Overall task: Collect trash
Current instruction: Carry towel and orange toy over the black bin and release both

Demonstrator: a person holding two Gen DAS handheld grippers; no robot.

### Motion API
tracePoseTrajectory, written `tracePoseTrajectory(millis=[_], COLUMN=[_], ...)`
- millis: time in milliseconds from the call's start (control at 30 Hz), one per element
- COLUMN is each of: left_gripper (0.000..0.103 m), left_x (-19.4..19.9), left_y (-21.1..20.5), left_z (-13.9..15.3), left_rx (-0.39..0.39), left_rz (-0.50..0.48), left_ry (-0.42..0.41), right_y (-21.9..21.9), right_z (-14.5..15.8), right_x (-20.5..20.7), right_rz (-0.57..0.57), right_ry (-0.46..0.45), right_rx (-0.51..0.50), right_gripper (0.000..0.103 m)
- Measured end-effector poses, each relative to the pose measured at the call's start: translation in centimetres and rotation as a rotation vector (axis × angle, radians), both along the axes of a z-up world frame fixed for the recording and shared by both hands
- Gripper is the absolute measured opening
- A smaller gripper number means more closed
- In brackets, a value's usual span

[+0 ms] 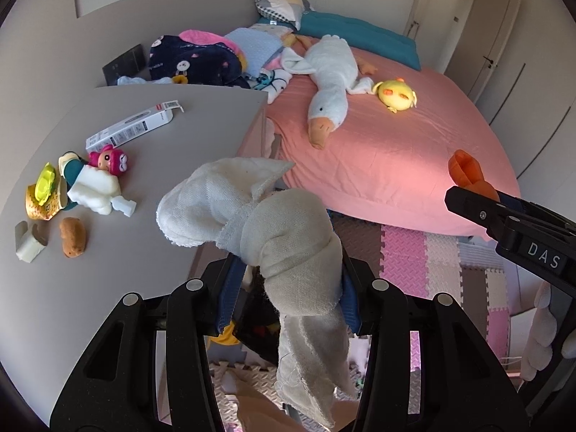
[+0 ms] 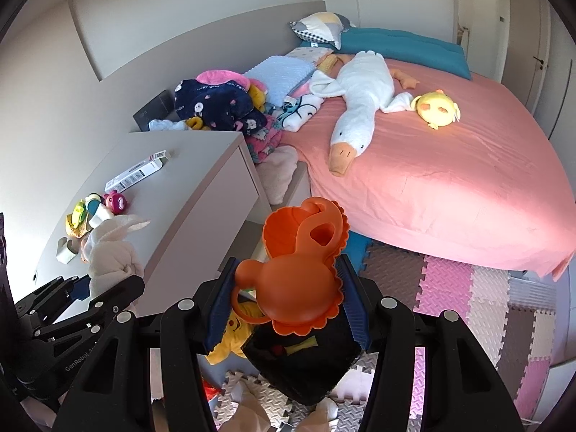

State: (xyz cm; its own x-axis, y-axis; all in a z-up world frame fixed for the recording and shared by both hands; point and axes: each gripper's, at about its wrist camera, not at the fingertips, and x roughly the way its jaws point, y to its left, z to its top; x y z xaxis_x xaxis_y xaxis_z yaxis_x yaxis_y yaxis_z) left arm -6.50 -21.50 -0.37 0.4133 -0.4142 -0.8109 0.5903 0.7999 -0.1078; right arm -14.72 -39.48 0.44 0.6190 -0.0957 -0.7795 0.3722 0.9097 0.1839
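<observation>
Currently the left claw grips a knotted white cloth and the right claw clamps an orange plastic toy, both lifted clear, likely for carrying to a dark bag below. Left of both claws, a grey table holds toys and an opened carton; ahead lies a pink bed.

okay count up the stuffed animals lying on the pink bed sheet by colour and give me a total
White: 1, the long white plush goose with an orange beak.
Yellow: 1, the round yellow plush chick lying beside it on the pink bed sheet.
Total: 2.
</observation>
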Motion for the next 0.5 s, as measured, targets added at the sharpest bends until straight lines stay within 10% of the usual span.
tracePoseTrajectory(millis=[200, 333, 500], left_gripper=[0.050, 0.083, 0.086], left_x=[0.1, 0.1, 0.6], left_y=[-1.0, -1.0, -0.4], left_z=[-0.9, -1.0, -0.8], left_rx=[0.006, 0.006, 0.012], left_rz=[-0.052, -0.042, -0.007], left_ry=[0.036, 0.033, 0.002], right_y=[-0.3, -0.1, -0.3], right_z=[-0.5, -0.2, 0.5], right_x=[-0.1, -0.4, -0.7], right_rz=[0.005, -0.032, -0.054], right_ry=[0.020, -0.001, -0.038], right_rx=[0.014, -0.012, -0.044], right_gripper=[0.056, 0.072, 0.073])
